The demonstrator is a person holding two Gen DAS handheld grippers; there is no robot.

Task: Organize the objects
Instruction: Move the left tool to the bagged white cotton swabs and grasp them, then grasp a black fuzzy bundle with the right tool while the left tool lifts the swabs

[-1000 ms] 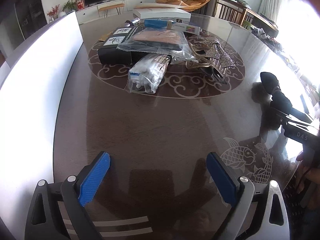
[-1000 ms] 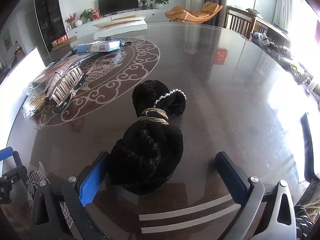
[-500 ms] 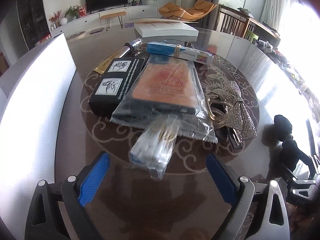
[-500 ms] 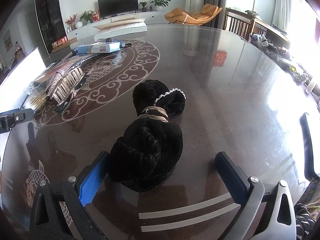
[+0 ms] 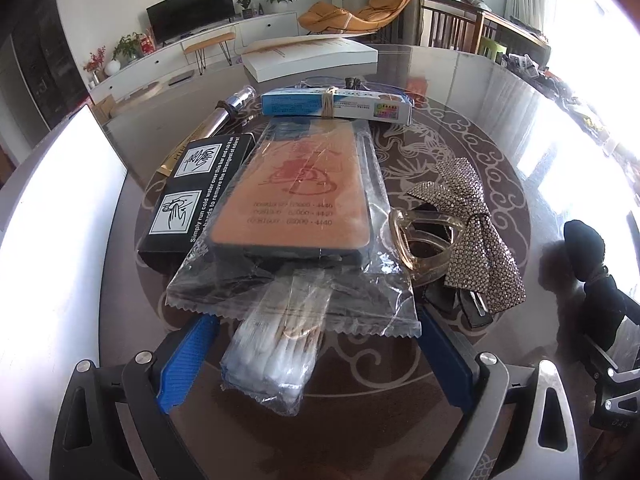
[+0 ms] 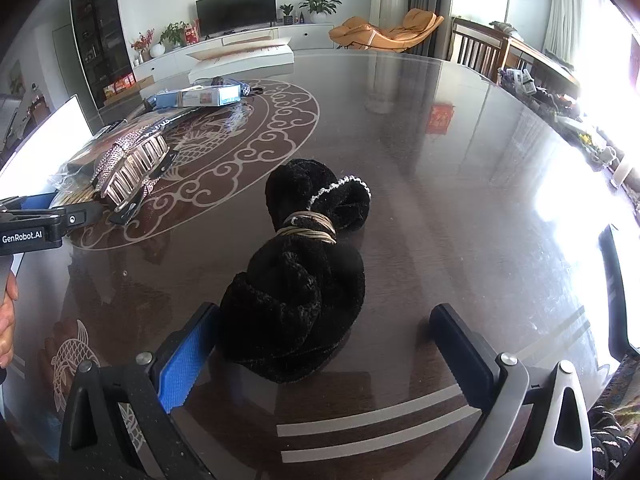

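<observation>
The left gripper [image 5: 316, 356] stands with its jaws spread wide and nothing clamped. A clear packet of cotton swabs [image 5: 276, 352] lies directly between the two blue pads [image 5: 186, 360], on the dark glossy table [image 5: 120, 300]. The packet's long axis runs straight away from the gripper, roughly in line with the fingers, so the jaws face its two long sides. Its far end is tucked under the edge of a bagged phone case [image 5: 298, 196], which rests partly on a black box [image 5: 196, 188] to the left. A rhinestone bow clip [image 5: 476, 236] and an amber hair claw [image 5: 424, 244] lie just to the right of the pile.

The right gripper [image 6: 320, 356] is likewise spread wide and empty. A black fabric bundle tied with elastic bands [image 6: 300, 276] lies between its fingers, touching the blue left pad [image 6: 180, 364], with a clear gap to the right finger. The bundle's long axis also points away from the gripper.

The left gripper is the nearer one to the swab packet. Judged from this layout, closing across the packet's narrow width is the natural grasp; the overlapping case bag may drag along when the packet is drawn back.
</observation>
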